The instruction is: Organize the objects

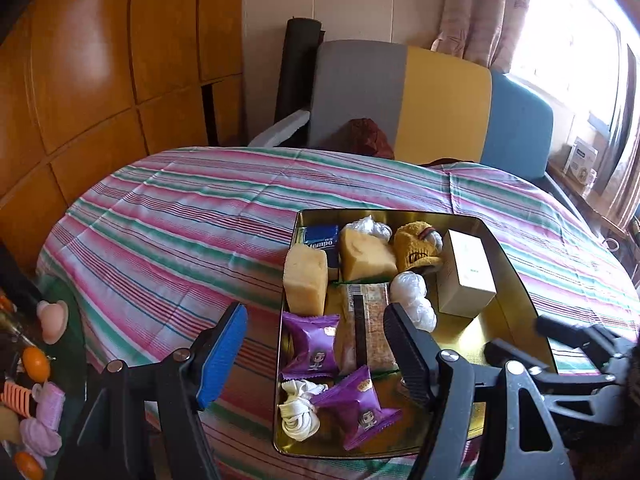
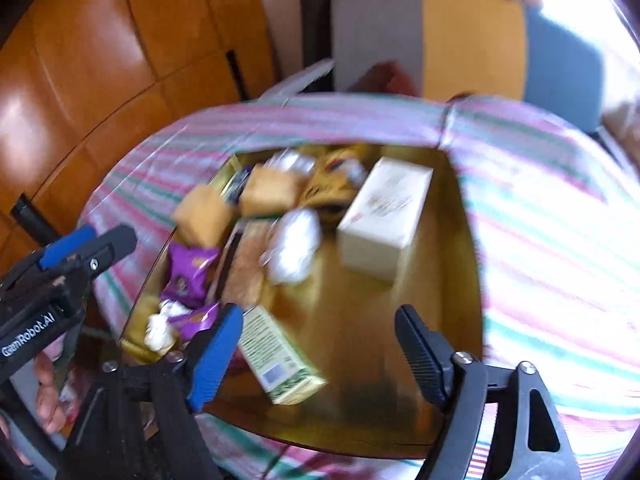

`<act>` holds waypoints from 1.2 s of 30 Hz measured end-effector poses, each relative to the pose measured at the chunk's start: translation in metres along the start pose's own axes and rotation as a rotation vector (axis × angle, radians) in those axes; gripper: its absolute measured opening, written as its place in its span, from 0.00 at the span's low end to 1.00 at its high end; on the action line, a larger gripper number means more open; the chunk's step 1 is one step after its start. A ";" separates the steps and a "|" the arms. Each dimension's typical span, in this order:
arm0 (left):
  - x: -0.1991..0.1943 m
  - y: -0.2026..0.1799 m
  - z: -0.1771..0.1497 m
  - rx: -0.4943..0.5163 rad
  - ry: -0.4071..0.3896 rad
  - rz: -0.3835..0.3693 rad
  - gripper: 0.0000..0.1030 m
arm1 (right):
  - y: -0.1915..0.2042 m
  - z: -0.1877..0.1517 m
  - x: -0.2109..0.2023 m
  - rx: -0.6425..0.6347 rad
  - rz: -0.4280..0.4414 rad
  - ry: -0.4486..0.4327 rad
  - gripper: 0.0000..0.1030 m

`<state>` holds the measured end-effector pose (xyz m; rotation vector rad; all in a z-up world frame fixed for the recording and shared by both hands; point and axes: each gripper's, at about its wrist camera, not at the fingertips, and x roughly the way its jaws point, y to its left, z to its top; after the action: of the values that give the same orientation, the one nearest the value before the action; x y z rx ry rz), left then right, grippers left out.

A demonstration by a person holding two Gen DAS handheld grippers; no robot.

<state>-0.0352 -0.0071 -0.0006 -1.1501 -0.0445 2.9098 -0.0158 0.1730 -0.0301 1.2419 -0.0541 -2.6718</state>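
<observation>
A gold metal tray (image 1: 516, 264) sits on the striped tablecloth and holds snacks: two purple packets (image 1: 316, 346), two yellow sponge blocks (image 1: 306, 280), a white box (image 1: 466, 272), a yellow plush (image 1: 416, 246), white wrapped balls (image 1: 412, 298) and a white cord bundle (image 1: 298, 412). My left gripper (image 1: 316, 352) is open and empty, low over the tray's near left part. My right gripper (image 2: 320, 356) is open above the tray (image 2: 460, 280). A green-and-cream box (image 2: 280, 356) lies between its fingers, by the blue pad. The right view is blurred.
A glass side table at the left holds oranges (image 1: 36, 362), a pink toy (image 1: 52, 318) and lilac cloths (image 1: 42, 436). A grey, yellow and blue sofa (image 1: 440, 104) stands behind the table. Wooden cabinets (image 1: 100, 80) line the left wall. A window is at the right.
</observation>
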 end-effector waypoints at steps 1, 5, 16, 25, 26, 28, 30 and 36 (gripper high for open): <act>-0.003 -0.003 -0.001 0.003 -0.010 0.011 0.70 | -0.005 0.003 -0.008 -0.002 -0.020 -0.019 0.80; -0.013 -0.010 -0.004 0.010 -0.046 0.052 0.70 | -0.011 0.001 -0.031 0.002 -0.094 -0.088 0.81; -0.022 -0.025 -0.021 0.026 -0.012 -0.008 0.69 | -0.029 -0.014 -0.044 0.067 -0.144 -0.108 0.81; -0.021 -0.024 -0.022 0.029 -0.006 -0.022 0.69 | -0.026 -0.015 -0.044 0.056 -0.143 -0.110 0.81; -0.021 -0.024 -0.023 0.028 -0.004 -0.024 0.69 | -0.025 -0.015 -0.044 0.054 -0.143 -0.109 0.81; -0.020 -0.024 -0.023 0.029 0.001 -0.024 0.69 | -0.025 -0.015 -0.043 0.052 -0.142 -0.105 0.81; -0.018 -0.023 -0.023 0.028 0.006 -0.027 0.69 | -0.024 -0.015 -0.042 0.049 -0.141 -0.101 0.81; -0.017 -0.025 -0.024 0.040 -0.005 -0.033 0.65 | -0.022 -0.016 -0.036 0.043 -0.134 -0.085 0.81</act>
<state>-0.0065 0.0178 -0.0057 -1.1256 -0.0049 2.8713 0.0153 0.2021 -0.0154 1.1839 -0.0426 -2.8519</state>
